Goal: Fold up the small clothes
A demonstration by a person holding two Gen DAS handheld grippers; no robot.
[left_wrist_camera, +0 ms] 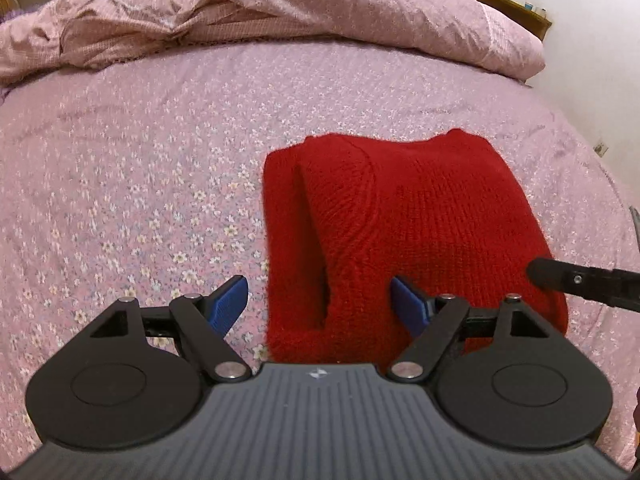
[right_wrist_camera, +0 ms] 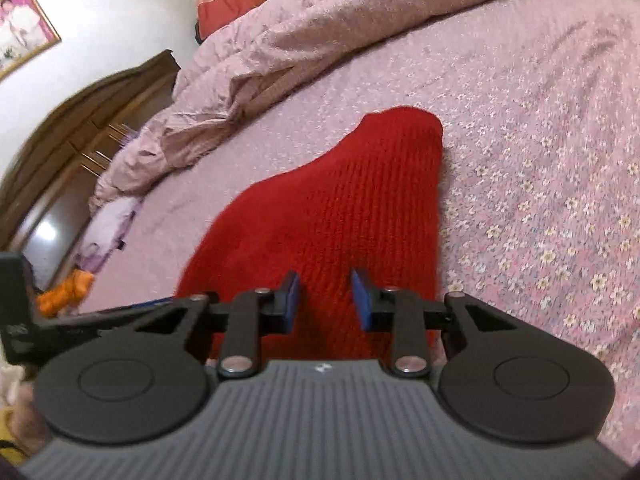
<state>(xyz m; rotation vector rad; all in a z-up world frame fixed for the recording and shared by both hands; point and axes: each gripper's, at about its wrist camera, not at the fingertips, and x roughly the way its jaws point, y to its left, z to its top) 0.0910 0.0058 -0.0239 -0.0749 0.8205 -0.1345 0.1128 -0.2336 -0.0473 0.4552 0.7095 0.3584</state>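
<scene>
Nearest the lens, the left gripper [left_wrist_camera: 319, 300] hung spread wide, its blue pads [left_wrist_camera: 230, 302] well apart and grasping nothing; one pad sat over the flowered bedsheet [left_wrist_camera: 120, 184], the other over the red sweater [left_wrist_camera: 420, 216]. That sweater lay folded on the sheet, right of centre in the left view, a folded edge running along its left side. Behind it a crumpled pink quilt [left_wrist_camera: 280, 12] stretched across the bed. At the far right, the right gripper [right_wrist_camera: 325, 298] was held over the sweater [right_wrist_camera: 328, 208] with its pads partly apart, gripping nothing, flowered sheet [right_wrist_camera: 540, 200] to its right.
</scene>
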